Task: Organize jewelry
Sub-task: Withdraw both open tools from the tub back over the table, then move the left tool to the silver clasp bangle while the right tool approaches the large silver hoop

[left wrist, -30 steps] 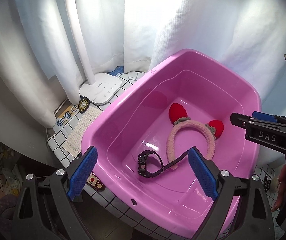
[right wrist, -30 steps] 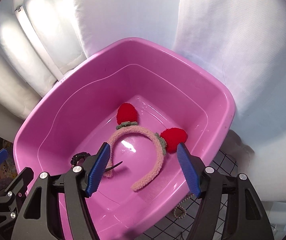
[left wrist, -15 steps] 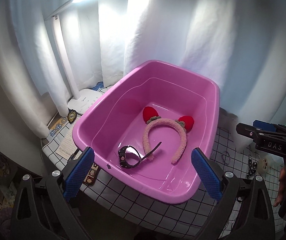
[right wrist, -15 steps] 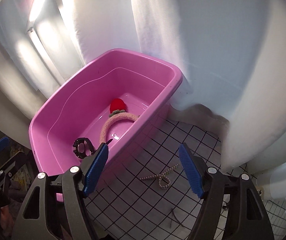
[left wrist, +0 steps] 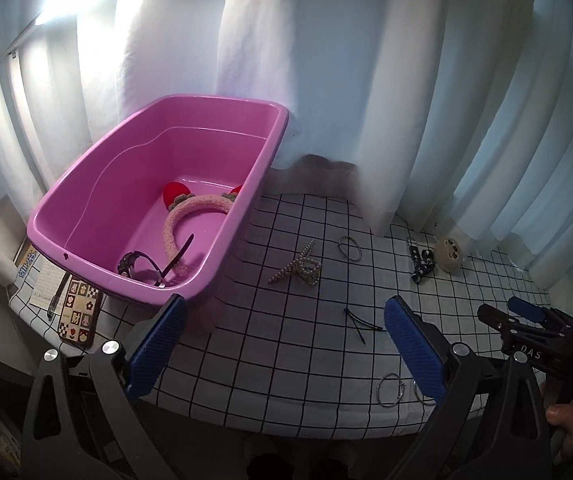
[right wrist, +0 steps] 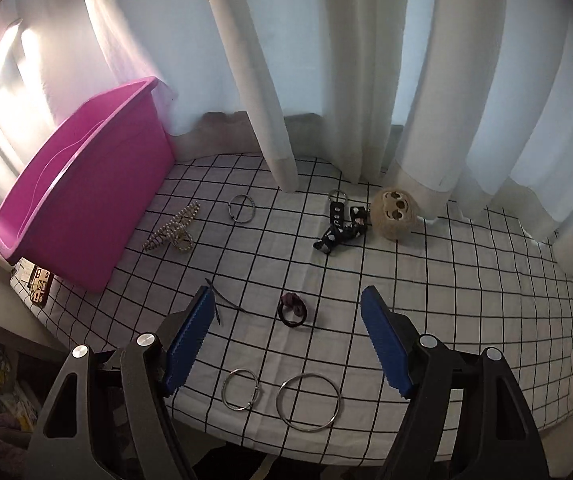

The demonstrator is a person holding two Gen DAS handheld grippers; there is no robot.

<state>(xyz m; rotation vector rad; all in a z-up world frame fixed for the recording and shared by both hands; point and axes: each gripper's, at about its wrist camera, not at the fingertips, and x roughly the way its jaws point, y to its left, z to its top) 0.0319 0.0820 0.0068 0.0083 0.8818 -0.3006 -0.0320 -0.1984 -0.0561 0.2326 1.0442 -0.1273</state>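
A pink tub (left wrist: pixel 86 184) (right wrist: pixel 98 184) stands at the left of a checked cloth. Inside it lie a fluffy pink headband (left wrist: pixel 190 212) with red ears and a black watch (left wrist: pixel 134 264). On the cloth lie a pearl clip (left wrist: pixel 300 266) (right wrist: pixel 174 232), a black hairpin (left wrist: pixel 360 324) (right wrist: pixel 222 300), silver rings (right wrist: pixel 240 390) (right wrist: pixel 308 402) (right wrist: pixel 241 208), a black hair tie (right wrist: pixel 293 310), a dark patterned bow (right wrist: pixel 340 232) and a beige plush face (right wrist: pixel 394 212). My left gripper (left wrist: pixel 284 346) is open and empty, near the tub's corner. My right gripper (right wrist: pixel 288 342) is open and empty, above the hair tie.
White curtains hang close behind the table. A patterned phone case (left wrist: pixel 80 312) and papers lie left of the tub. The cloth's front edge runs just before both grippers. The right gripper's body (left wrist: pixel 546 344) shows at the right of the left wrist view.
Both grippers have pulled back and swung right, away from above the tub. The cloth with the loose jewelry has come into view. Both stay open and empty.
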